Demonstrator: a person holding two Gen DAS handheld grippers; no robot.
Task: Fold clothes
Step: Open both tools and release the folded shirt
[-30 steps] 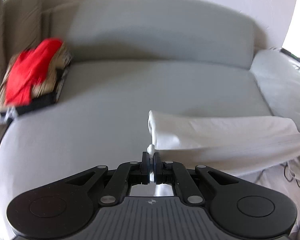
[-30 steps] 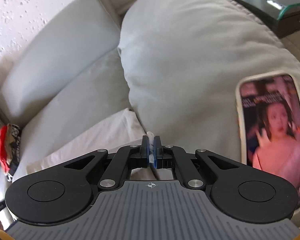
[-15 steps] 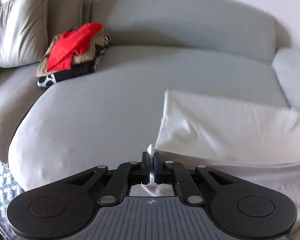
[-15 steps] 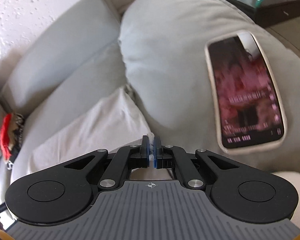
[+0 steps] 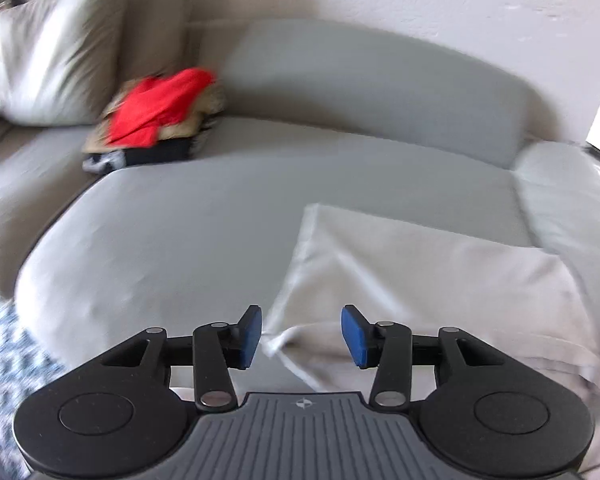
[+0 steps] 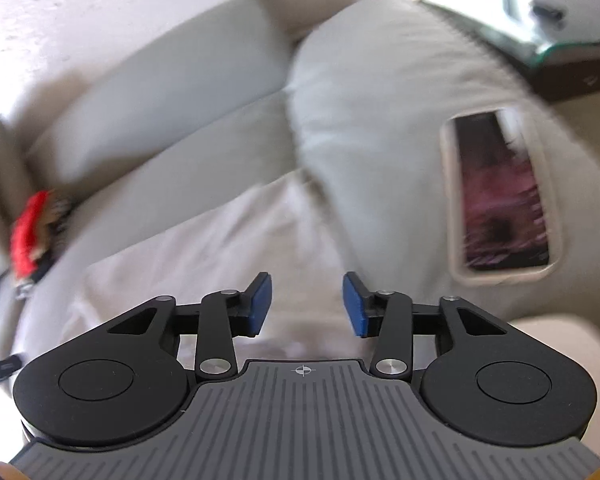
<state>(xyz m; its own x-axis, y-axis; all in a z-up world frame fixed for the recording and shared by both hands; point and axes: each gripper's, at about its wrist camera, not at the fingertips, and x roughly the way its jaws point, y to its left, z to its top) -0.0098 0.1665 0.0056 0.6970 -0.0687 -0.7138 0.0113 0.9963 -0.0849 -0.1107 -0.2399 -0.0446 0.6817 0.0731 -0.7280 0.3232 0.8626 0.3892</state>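
A white garment (image 5: 420,276) lies folded over on the grey sofa seat (image 5: 188,216), its near corner just beyond my left gripper (image 5: 301,336). That gripper's jaws are opening, and the blue pads (image 5: 249,338) stand apart above the corner without pressing on it. In the right wrist view the same white garment (image 6: 204,248) spreads below and ahead of my right gripper (image 6: 306,305). Its jaws are opening too, with cloth seen through the gap but free of the blue pads (image 6: 355,305).
A stack of folded clothes topped by a red piece (image 5: 156,114) sits at the back left of the seat, beside pale cushions (image 5: 56,52). A lit phone (image 6: 500,196) rests on the sofa's padded armrest (image 6: 380,100). A patterned rug (image 5: 4,364) lies left of the sofa.
Both grippers were shut on the white garment's edge; now both have let go and stand open. Both have drawn back towards the sofa's front edge, leaving the garment folded on the seat.
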